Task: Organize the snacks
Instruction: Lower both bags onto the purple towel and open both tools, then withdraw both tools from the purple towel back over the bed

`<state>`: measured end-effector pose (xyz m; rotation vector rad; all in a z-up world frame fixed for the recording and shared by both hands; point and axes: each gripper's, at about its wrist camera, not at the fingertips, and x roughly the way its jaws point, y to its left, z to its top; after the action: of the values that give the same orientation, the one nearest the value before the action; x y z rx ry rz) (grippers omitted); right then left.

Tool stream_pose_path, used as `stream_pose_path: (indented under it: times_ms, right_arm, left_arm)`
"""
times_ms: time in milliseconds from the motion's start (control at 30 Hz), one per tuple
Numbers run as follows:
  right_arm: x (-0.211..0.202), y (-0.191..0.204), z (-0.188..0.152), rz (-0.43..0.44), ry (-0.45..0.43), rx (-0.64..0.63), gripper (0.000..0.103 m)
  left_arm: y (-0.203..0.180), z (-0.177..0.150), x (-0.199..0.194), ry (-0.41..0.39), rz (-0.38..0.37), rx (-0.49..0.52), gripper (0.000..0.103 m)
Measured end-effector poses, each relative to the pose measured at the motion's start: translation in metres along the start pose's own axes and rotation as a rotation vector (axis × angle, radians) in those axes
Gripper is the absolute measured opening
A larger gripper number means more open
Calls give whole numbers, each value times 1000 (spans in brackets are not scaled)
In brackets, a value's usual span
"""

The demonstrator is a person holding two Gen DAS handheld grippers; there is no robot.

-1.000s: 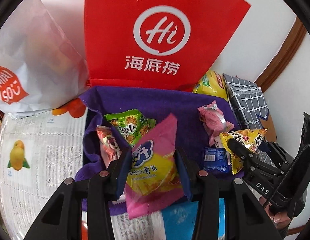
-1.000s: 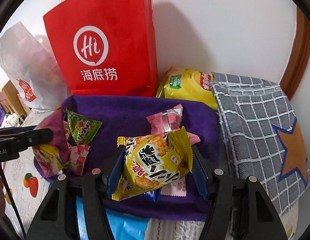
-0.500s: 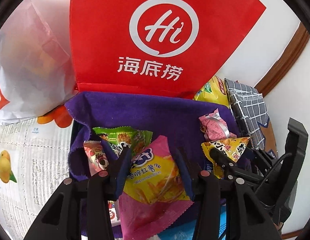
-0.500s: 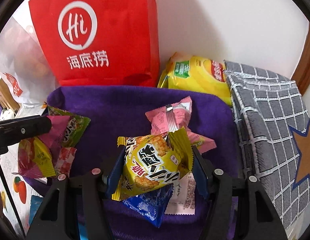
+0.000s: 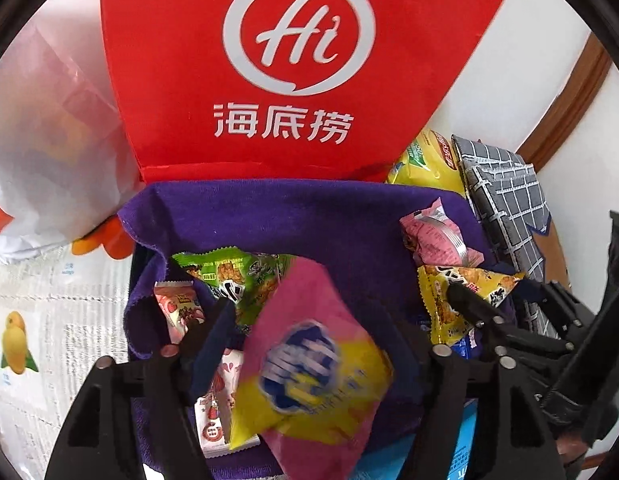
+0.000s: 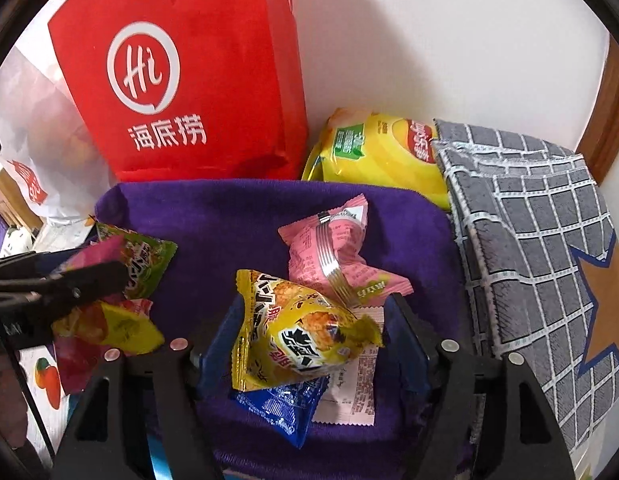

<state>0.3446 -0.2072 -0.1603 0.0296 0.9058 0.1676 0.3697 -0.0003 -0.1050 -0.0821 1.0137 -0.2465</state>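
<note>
A purple cloth (image 5: 277,220) lies on the table with snacks on it. My left gripper (image 5: 309,336) has its jaws spread wide; a blurred pink and yellow snack bag (image 5: 309,376) sits loose between them. My right gripper (image 6: 313,332) also has wide jaws, with a tilted yellow snack bag (image 6: 297,336) between them, over a blue packet (image 6: 285,404). A green snack bag (image 5: 237,276), a small strawberry packet (image 5: 181,308) and a pink wrapped cake (image 6: 337,248) lie on the cloth. The right gripper also shows in the left wrist view (image 5: 465,308).
A red paper bag (image 5: 285,68) stands behind the cloth against the wall. A white plastic bag (image 5: 41,128) stands at the left. A big yellow chip bag (image 6: 377,152) and a grey checked fabric box (image 6: 541,248) are at the right.
Both grippers moved forward over the cloth and opened. The pink and yellow bag and the yellow bag have come loose and tipped between the jaws.
</note>
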Motion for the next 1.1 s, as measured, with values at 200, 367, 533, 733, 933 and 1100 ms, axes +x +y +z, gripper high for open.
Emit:
stream_pose_path:
  times_ms: [200,367,533,733,933,1100]
  right_arm:
    - [-24,-3,-3,-7,-23,17,76]
    - [-42,-8,-8,-27,-32,36,76]
    - [-70,-9,-14,-49,-62,50,76]
    - [-103,-4,-26,-65,-104,41,76]
    - [-126,4,-43,-104,-121,28,76]
    - [-144,8,-58,-127,-137,32,76]
  left_arm:
    - [-8,-2,-16,-21,9,12,78]
    - [-12,-9,-34,-34,11,11,78]
    - [-15,-18,-60,-54,14,6,78]
    - [-13,-32,-91,-93,20,2,78]
    - [-11,-53,-121,-136,20,2,78]
    - [-10,-68,-137,-146,29,8,78]
